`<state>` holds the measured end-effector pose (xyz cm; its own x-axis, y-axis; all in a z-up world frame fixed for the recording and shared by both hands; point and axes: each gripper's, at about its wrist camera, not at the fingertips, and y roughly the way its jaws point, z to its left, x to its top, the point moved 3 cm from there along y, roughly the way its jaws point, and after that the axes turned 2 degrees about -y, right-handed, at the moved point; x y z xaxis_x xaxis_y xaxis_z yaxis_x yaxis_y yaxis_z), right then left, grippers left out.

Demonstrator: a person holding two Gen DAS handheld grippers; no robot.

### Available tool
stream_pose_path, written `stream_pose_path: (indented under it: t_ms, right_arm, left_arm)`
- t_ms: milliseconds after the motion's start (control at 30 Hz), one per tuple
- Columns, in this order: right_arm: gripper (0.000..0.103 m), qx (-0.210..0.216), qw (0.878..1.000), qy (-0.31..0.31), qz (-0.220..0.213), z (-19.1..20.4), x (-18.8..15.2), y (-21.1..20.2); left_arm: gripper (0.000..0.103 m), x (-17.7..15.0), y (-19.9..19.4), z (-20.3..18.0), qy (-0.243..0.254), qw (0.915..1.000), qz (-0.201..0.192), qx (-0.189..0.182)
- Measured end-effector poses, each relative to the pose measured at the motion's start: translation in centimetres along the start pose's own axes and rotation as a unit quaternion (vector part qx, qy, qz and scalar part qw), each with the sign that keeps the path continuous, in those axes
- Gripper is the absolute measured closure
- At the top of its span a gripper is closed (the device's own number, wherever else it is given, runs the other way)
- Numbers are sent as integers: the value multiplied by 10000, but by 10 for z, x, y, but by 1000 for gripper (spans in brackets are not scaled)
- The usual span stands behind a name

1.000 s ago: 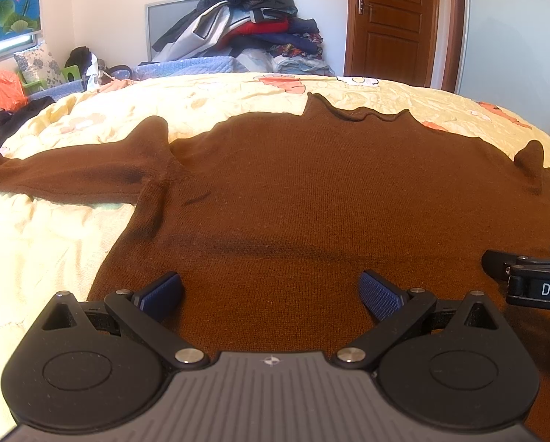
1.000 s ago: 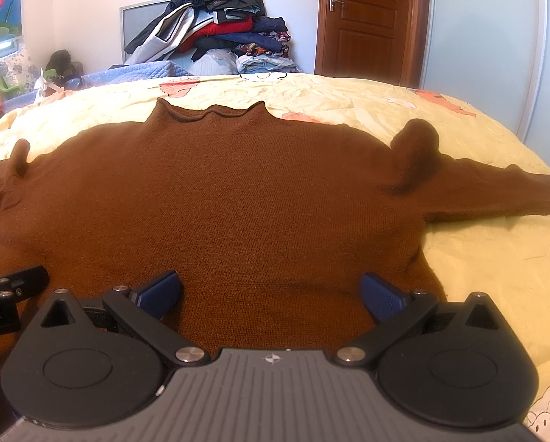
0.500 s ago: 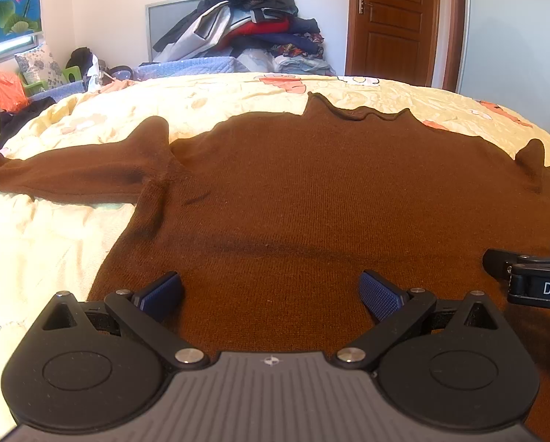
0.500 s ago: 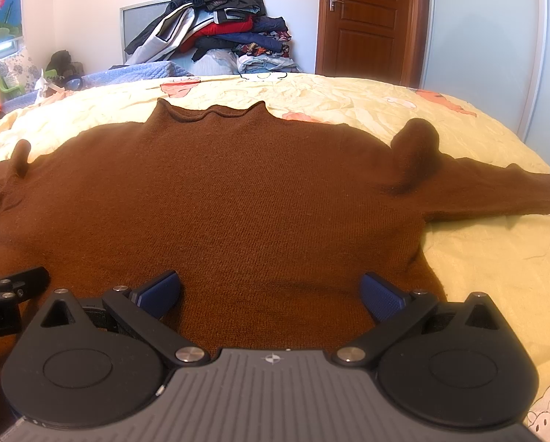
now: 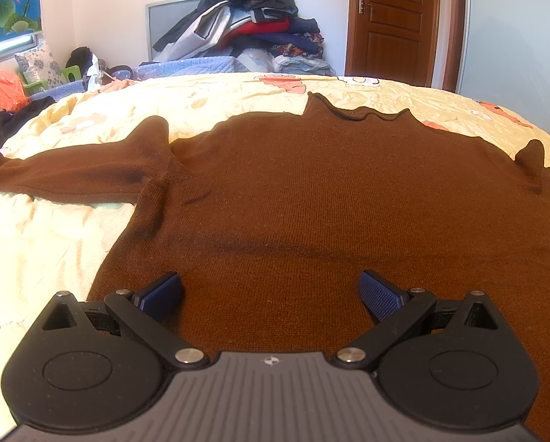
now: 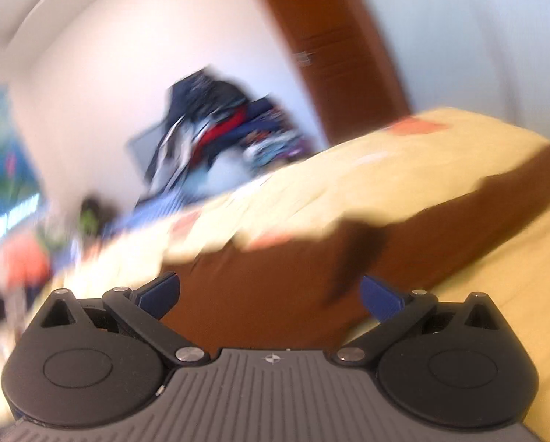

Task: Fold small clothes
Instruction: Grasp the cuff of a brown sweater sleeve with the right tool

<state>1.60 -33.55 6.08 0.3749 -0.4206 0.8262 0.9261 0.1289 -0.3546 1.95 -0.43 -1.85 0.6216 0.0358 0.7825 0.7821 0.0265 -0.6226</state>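
one brown sweater (image 5: 311, 191) flat on bed (image 5: 35, 250), two grippers (image 5: 271, 291) (image 6: 271, 291) spread, right view blurred

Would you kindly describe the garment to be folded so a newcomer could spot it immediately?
Look at the yellow bedspread covering the bed. Spread flat across it, sleeves out, lies the brown sweater. Unlike the clothes pile against the far wall, it lies alone and is plain brown knit.

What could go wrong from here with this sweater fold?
1. The right tongs view is tilted and motion-blurred, so a grab at the sleeve may miss.
2. The brown sweater has raised bumps at both shoulders; they could get folded in as creases.
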Motion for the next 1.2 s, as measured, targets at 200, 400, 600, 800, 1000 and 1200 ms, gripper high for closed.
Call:
stream_pose_path:
  t_ms: [200,400,600,800,1000,1200]
  right_arm:
    - [6,-616,9690,2368,-343,-186,81,-6]
    - [24,-1630,9381,3055,-106,-284,89,4]
    - [28,-1352,9396,3133,-258,-293,87,19]
    - [94,-1607,9383,3060,-127,-315,102,35]
    - [90,-1534,9549,2478,-568,-267,108,31]
    - [83,757,9946,678,-203,-43,81,57]
  left_arm:
    - [0,0,0,0,0,10000,-1,2]
    - [0,0,0,0,-3,10000,0,2]
    - [0,0,0,0,-4,10000,-1,-5]
    - [0,-1,1,0,-25,10000,8,-36]
    - [0,0,1,1,-31,10000,10,-39]
    - [0,0,1,1,-29,10000,12,-42]
